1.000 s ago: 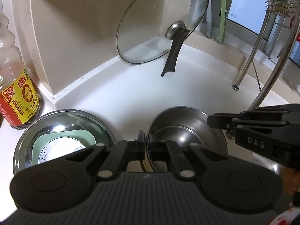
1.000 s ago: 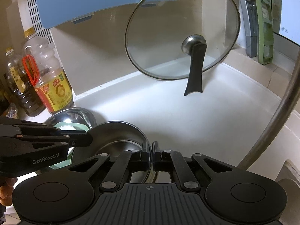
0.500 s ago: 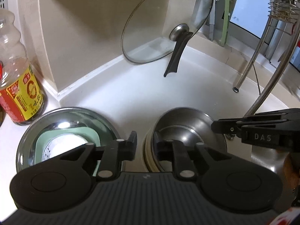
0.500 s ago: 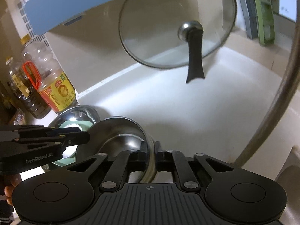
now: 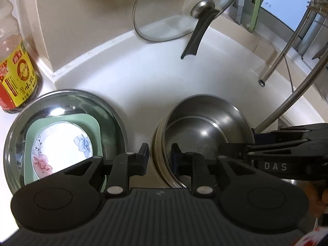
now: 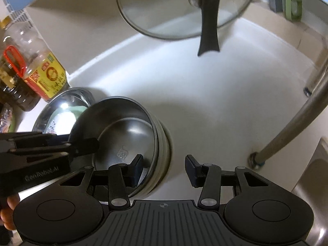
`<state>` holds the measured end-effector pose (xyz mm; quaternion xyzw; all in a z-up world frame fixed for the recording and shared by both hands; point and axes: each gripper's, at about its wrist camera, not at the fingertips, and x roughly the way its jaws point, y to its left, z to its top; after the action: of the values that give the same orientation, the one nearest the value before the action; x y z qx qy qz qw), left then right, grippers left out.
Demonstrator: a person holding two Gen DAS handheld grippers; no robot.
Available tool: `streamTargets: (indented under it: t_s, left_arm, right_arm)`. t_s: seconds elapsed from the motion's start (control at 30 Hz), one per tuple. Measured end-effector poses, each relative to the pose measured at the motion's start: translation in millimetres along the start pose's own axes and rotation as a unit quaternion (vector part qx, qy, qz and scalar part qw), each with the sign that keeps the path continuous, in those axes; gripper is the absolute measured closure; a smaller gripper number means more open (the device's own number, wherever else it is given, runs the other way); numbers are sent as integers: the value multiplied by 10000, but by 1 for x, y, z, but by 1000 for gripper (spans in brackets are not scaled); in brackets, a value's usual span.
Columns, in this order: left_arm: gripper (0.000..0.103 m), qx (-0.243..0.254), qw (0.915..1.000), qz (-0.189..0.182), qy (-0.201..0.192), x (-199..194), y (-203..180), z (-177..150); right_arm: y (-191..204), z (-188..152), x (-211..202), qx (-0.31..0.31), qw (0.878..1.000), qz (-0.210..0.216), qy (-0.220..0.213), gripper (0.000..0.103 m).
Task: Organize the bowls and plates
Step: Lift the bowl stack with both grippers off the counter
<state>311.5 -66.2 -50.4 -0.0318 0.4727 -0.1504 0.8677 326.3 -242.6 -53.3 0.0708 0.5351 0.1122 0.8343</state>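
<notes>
A shallow steel dish [image 5: 205, 129] sits on top of a stack of beige plates [image 5: 156, 143] on the white counter. My left gripper [image 5: 161, 155] straddles the stack's left rim; its jaws are opening and the pads stand clear of the rim. My right gripper [image 6: 164, 166] straddles the right rim of the same steel dish [image 6: 127, 135], jaws opening wide, no pad pressing. Each gripper shows in the other's view: the right gripper [image 5: 225, 149], the left gripper [image 6: 92, 143]. To the left, a large steel bowl [image 5: 116, 112] holds a green square dish [image 5: 94, 123] with a floral plate [image 5: 61, 145] inside.
A glass pot lid [image 5: 164, 20] with a black handle leans against the back wall. Oil bottles [image 6: 41, 65] stand at the left by the large bowl. Metal rack legs [image 5: 287, 47] rise at the right, and a sink edge [image 6: 315, 174] lies beyond them.
Both grippers were shut on the steel dish's rim a second ago; both have let go and spread their jaws. The views have tipped downward toward the stack.
</notes>
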Motion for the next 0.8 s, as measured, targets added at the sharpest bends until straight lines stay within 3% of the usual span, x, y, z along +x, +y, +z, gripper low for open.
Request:
streamTargets:
  t_s: [0.13,0.4,0.8]
  left_arm:
    - [79,-123,9996,48,236,10,2,1]
    - [79,-86,9992,122,363,15,-3,1]
    - [79,-63,9996,93,246,14,-3,-3]
  right_arm:
    - [-5,3,8,259,9993,-52,264,57]
    - [-6,6,12,453,9980,-16,432,77]
    - [-2,1,11,386,9988,-57,282,76]
